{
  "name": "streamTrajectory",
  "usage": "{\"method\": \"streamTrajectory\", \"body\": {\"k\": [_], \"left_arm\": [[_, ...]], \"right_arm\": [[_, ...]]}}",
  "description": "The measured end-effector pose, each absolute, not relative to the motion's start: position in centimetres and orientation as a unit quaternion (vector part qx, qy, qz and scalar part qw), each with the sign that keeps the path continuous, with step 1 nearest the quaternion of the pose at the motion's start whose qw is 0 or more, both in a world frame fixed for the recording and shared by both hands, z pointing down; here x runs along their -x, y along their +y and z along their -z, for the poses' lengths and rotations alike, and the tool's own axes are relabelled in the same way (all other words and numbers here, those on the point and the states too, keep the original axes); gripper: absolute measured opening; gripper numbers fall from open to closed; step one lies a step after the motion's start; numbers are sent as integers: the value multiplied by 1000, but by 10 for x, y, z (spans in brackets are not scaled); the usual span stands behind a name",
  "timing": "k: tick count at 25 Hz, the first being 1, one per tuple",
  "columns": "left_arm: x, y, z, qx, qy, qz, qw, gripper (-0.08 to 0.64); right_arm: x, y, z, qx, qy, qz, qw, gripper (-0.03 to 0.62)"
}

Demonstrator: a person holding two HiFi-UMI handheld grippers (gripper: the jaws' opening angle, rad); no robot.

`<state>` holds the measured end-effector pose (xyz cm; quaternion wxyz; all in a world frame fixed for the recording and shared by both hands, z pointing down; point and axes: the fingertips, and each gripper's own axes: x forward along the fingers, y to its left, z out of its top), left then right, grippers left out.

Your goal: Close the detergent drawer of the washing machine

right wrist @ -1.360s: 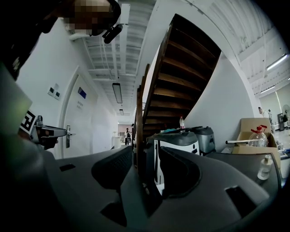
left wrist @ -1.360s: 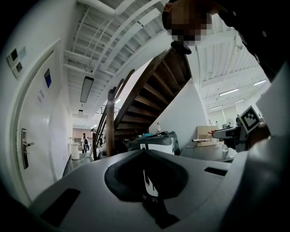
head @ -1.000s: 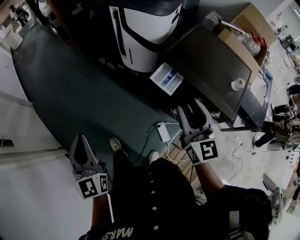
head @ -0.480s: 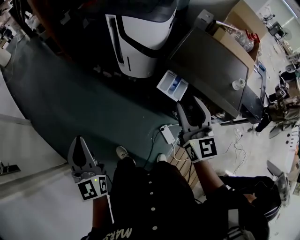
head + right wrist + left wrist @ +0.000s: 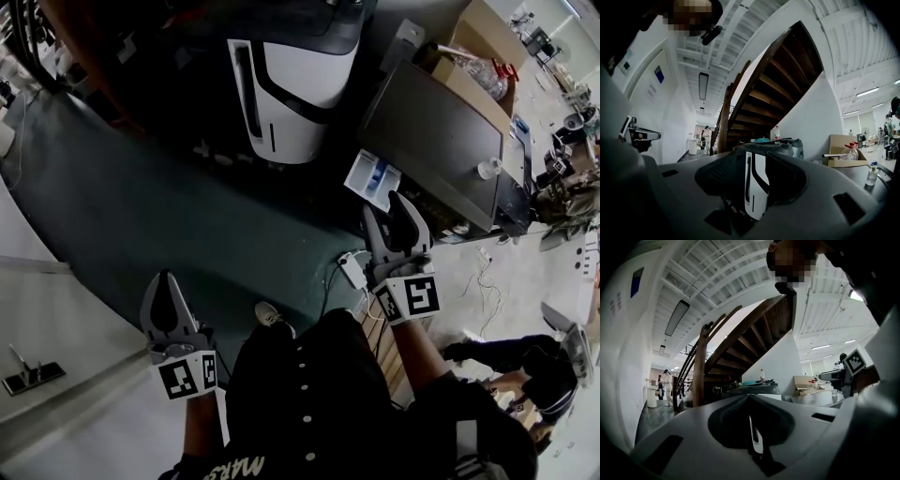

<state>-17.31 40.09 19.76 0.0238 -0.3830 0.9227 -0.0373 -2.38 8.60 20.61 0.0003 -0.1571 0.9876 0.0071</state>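
The washing machine has a dark top and stands at the upper right of the head view. Its white detergent drawer, with blue inside, sticks out open from the near left corner. My right gripper is held level just short of the drawer, a little to its right, jaws apart and empty. In the right gripper view its jaws frame a white and black appliance. My left gripper hangs far to the left over the green floor, tips together, holding nothing. The left gripper view shows only a thin slit between the jaws.
A tall white and black appliance stands left of the washer. On the washer's top sits a small cup, with a cardboard box behind. A white power strip with cables lies on the floor by my shoe. A wooden staircase rises ahead.
Both grippers have travelled forward with the person's step. The open drawer now lies much closer to the right gripper's tips. The right jaws stay apart, the left stay together.
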Motion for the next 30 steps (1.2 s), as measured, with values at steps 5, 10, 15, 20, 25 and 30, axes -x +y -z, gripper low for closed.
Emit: {"method": "streamTrajectory", "body": {"k": [5, 10, 15, 20, 25, 30], "left_arm": [[204, 397, -204, 415, 909, 39, 17, 14], [220, 363, -214, 451, 892, 38, 11, 14], [233, 318, -219, 489, 871, 42, 12, 14], [241, 263, -211, 523, 850, 47, 22, 14], [248, 215, -204, 553, 830, 54, 36, 14], [255, 172, -202, 577, 813, 59, 42, 14]], "right_arm": [[29, 92, -212, 193, 981, -6, -14, 187], [14, 70, -223, 243, 970, -1, -23, 184], [7, 37, -229, 287, 958, 5, -16, 184], [2, 6, -227, 320, 947, 6, -7, 184], [-4, -23, -232, 347, 938, 13, -5, 184], [-6, -49, -236, 370, 929, 20, -2, 184]]}}
